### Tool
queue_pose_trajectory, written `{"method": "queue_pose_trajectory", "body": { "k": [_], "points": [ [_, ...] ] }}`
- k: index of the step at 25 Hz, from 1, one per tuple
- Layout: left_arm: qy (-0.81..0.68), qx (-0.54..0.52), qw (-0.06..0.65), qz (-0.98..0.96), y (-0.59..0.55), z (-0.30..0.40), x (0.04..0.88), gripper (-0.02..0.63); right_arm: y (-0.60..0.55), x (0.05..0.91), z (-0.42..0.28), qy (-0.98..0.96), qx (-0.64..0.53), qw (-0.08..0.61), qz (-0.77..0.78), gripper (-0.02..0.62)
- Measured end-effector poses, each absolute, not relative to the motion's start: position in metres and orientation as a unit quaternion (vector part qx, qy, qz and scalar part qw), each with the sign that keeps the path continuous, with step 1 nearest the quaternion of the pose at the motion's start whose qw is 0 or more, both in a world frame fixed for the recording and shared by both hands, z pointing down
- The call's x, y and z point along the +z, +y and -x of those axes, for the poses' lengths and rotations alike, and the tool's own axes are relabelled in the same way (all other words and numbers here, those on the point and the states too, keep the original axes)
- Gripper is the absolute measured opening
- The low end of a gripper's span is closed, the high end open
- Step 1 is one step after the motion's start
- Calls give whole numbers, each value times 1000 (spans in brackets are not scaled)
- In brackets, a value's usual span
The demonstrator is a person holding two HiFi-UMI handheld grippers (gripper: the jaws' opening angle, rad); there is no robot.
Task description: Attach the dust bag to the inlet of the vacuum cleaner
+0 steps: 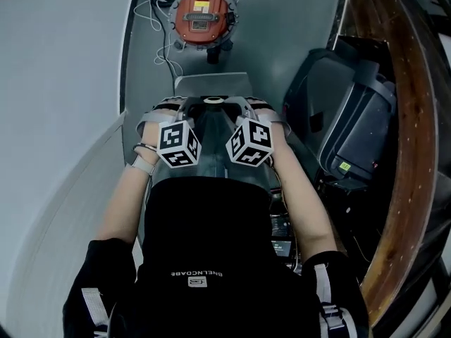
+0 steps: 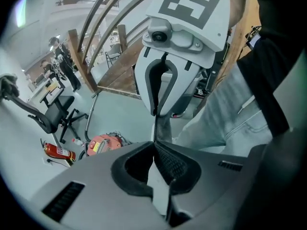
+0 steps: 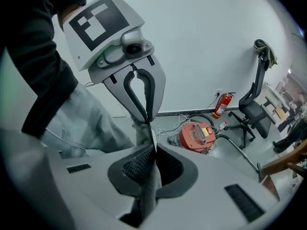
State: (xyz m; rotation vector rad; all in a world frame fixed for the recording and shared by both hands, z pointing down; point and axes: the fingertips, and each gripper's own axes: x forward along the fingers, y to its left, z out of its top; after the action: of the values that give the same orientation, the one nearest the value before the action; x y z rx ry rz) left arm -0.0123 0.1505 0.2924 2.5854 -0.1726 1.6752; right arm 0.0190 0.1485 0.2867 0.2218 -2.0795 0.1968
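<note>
I hold the grey dust bag [image 1: 213,138] stretched between both grippers in front of the person's body; its white round collar [image 1: 213,101] shows at the top. My left gripper [image 1: 184,113] and right gripper [image 1: 243,113] face each other, each shut on an edge of the bag. In the left gripper view my own jaws [image 2: 155,145] pinch the thin bag edge [image 2: 163,128], with the right gripper [image 2: 156,115] opposite. The right gripper view shows its jaws [image 3: 154,150] shut on the bag [image 3: 144,128], opposite the left gripper [image 3: 147,121]. The red vacuum cleaner [image 1: 202,16] stands on the floor ahead, apart from the bag.
White cables [image 1: 158,20] lie around the vacuum cleaner [image 3: 195,135]. A dark machine or chair [image 1: 352,118] stands at the right, beside a curved wooden rail [image 1: 405,153]. A red fire extinguisher [image 3: 221,105] and a black office chair [image 3: 254,114] stand by the wall.
</note>
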Motion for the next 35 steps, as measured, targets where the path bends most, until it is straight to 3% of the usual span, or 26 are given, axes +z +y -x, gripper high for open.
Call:
{"method": "queue_pose_trajectory", "body": {
  "k": [17,35],
  "points": [
    [-38,538,68,-839,142,38,485,20,141,477,6,-839,130,516,-113,37],
    [-25,534,46,-844,117,42,655,21,119,646,11,-822,130,535,-146,37]
  ]
}}
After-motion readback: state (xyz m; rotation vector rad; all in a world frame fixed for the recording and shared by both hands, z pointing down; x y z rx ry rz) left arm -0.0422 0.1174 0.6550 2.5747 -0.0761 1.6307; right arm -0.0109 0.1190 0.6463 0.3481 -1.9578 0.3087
